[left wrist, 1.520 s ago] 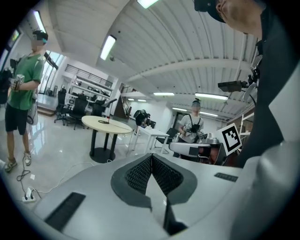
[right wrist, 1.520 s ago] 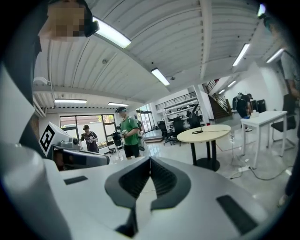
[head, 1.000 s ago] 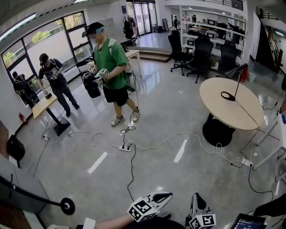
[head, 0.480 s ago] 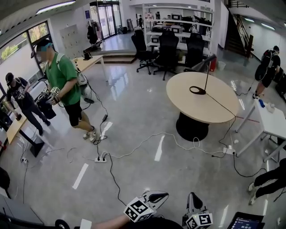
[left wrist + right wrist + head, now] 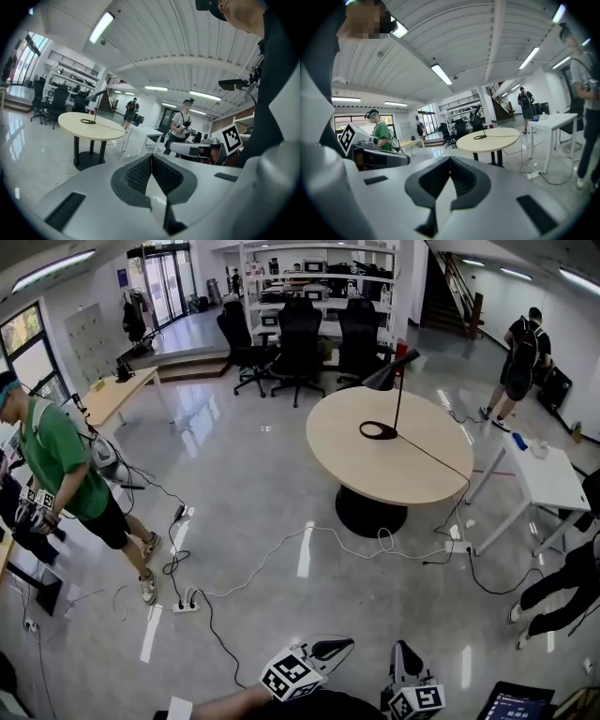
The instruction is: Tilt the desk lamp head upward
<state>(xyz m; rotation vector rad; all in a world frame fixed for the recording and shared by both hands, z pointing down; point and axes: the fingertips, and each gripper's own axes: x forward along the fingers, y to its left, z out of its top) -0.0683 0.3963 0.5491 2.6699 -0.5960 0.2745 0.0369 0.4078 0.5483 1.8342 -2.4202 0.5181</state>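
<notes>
The desk lamp (image 5: pixel 378 430) is found on the round tabletop (image 5: pixel 412 474), near the far side of it, with its ring base flat on the wood. The lamp head (image 5: pixel 390 374) is carried high above that base. It is a dark cone whose long axis is slanted, the wider end being lower and turned toward the left of the head view. To be tilted upward, that lower end would have to be raised.

From the jaws the lamp lies well apart, ahead across a wide stretch of floor (image 5: pixel 281 484). It is seen small and off to the left in the left gripper view (image 5: pixel 93 110) and just right of centre in the right gripper view (image 5: pixel 479 131). In the head view it stands almost straight ahead of the right gripper (image 5: pixel 408 659), which is therefore judged the nearer one, though only slightly. The left gripper (image 5: pixel 336 649) is angled toward it from the left.

Both grippers are held low and close to the body, side by side and pointed forward with an upward cant, so that much ceiling is taken in by their cameras. The jaws of each are pressed together with nothing between them (image 5: pixel 151 161) (image 5: pixel 450 164). The tabletop would have to be approached before any reach could be made.
</notes>
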